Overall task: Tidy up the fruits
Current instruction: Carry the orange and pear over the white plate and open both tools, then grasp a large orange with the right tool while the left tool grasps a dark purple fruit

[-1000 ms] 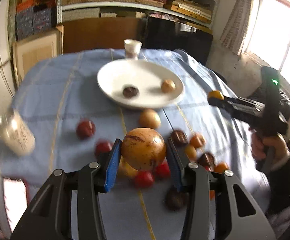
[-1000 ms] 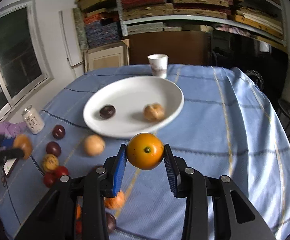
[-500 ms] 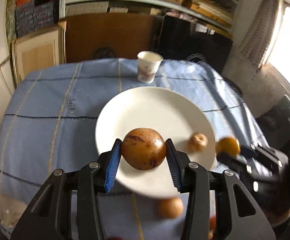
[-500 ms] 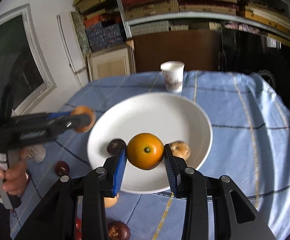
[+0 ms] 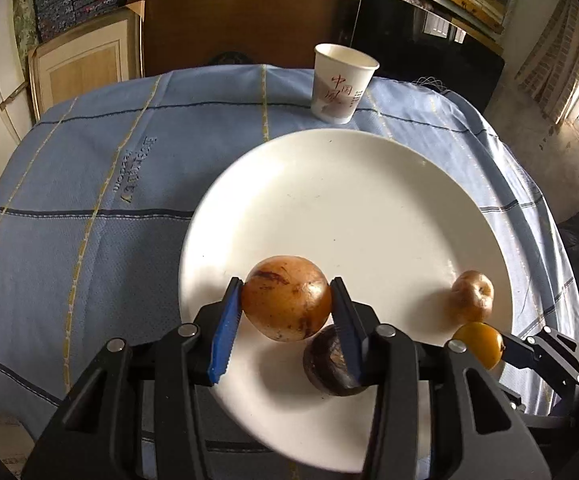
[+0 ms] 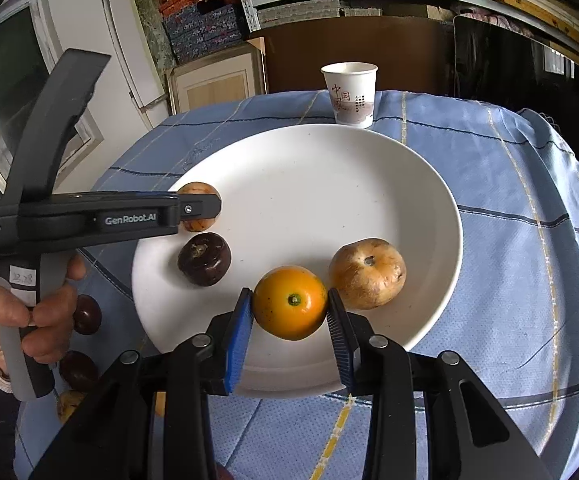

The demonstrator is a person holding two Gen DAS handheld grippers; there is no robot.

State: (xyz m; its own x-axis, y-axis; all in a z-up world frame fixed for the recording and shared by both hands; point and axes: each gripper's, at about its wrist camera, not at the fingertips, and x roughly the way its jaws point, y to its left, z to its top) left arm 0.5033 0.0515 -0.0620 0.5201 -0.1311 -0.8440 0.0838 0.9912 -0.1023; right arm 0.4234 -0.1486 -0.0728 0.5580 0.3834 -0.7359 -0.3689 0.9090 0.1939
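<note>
My left gripper (image 5: 285,300) is shut on a brown speckled fruit (image 5: 286,298), held over the near left part of the white plate (image 5: 349,200). In the right wrist view this same fruit (image 6: 198,191) shows behind the left gripper's dark finger. My right gripper (image 6: 290,304) is shut on an orange fruit (image 6: 289,302) above the plate's (image 6: 309,168) near rim; the left wrist view has that fruit (image 5: 479,342) at the right. A dark purple fruit (image 6: 204,259) and a tan fruit (image 6: 367,273) lie on the plate.
A paper cup (image 6: 350,94) stands just beyond the plate on the blue checked cloth (image 6: 509,208). Several dark and yellow fruits (image 6: 86,314) lie on the cloth left of the plate, near the person's hand (image 6: 25,312). Shelves and boards stand behind the table.
Both grippers have come forward from the loose fruits to above the plate, each keeping its fruit. The plate and cup now fill much more of both views.
</note>
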